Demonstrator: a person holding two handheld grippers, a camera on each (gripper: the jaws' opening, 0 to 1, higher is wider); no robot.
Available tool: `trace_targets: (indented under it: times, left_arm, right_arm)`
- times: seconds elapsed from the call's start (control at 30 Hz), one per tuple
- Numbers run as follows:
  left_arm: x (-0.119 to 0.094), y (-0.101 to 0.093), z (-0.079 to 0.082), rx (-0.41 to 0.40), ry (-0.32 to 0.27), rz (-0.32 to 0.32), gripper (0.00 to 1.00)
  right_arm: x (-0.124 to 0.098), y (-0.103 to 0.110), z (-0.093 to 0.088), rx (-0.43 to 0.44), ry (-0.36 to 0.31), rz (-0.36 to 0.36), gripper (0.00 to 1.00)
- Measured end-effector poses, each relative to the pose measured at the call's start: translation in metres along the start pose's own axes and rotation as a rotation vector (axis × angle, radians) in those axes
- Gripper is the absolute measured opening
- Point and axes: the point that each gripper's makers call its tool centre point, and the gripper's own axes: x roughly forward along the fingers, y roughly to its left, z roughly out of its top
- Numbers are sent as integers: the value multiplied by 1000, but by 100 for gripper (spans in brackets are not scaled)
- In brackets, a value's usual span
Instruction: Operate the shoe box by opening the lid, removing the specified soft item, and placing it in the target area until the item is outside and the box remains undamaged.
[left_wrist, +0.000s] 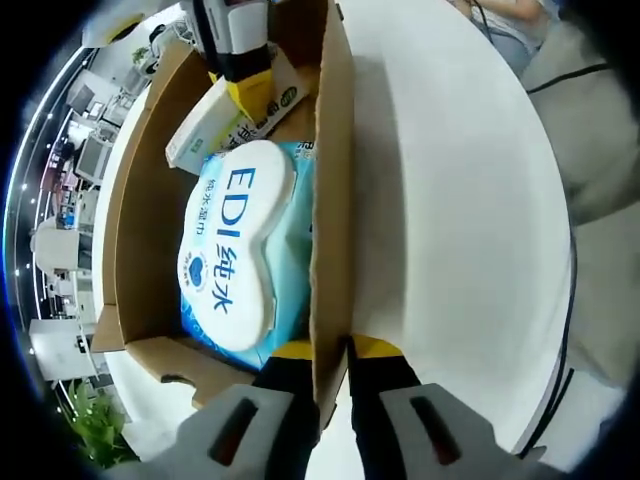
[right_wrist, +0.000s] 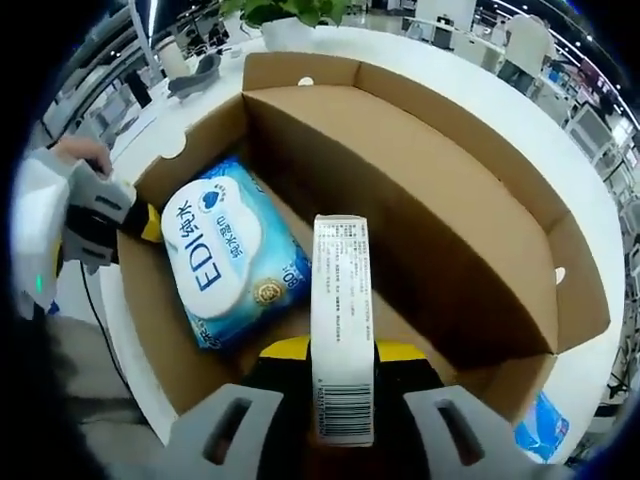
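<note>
Cardboard shoe box (right_wrist: 420, 210) sits open on a white table (left_wrist: 450, 200), lid flap folded back at upper right of the right gripper view. Left gripper (left_wrist: 335, 375) is clamped on the box's side wall, lower centre of the left gripper view, one jaw inside and one outside. Right gripper (right_wrist: 340, 370) is clenched on a slim white carton (right_wrist: 340, 320) with a barcode, lower centre of its view, held on edge above the box floor; same carton shows at upper left of the left gripper view.

Wet-wipes pack (right_wrist: 225, 260), blue with a white hard-looking flip lid, lies flat on the box floor at centre left of both views. It is likely the soft item, though the task doesn't name it, so can't be sure the carton isn't the target. The pack will probably be squashy, a bit heavy with wet tissue, its film slippery; best bite is across a short end or the sealed edge seam, not on the smooth lid. The carton looks light and stiff, crushable if squeezed hard.

Hidden: box floor under the pack and carton, and the far box corners. Carton print is too small to read. Blue thing (right_wrist: 545, 425) outside the box at lower right of the right gripper view is cut off, unidentified. Target area not identifiable.
</note>
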Motion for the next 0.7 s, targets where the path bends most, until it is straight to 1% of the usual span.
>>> trace_targets:
  times: [0.3,0.43,0.57,0.63,0.7]
  left_arm:
    - [1,0,0,0,0,0,8]
    - [1,0,0,-1,1,0,7]
    - [0,0,-1,-3,3,-3,7]
    - [0,0,-1,-3,4,-4,7]
    - [0,0,-1,-2,3,-3,7]
  right_arm:
    - [-15,1,8,-53,-47,-22,18]
    - [-22,1,9,-41,-61,-30,18]
    - [-25,-2,3,-45,-56,-52,18]
    - [-28,-1,3,-21,-73,-47,18]
    - [-31,0,3,-20,-79,-49,18]
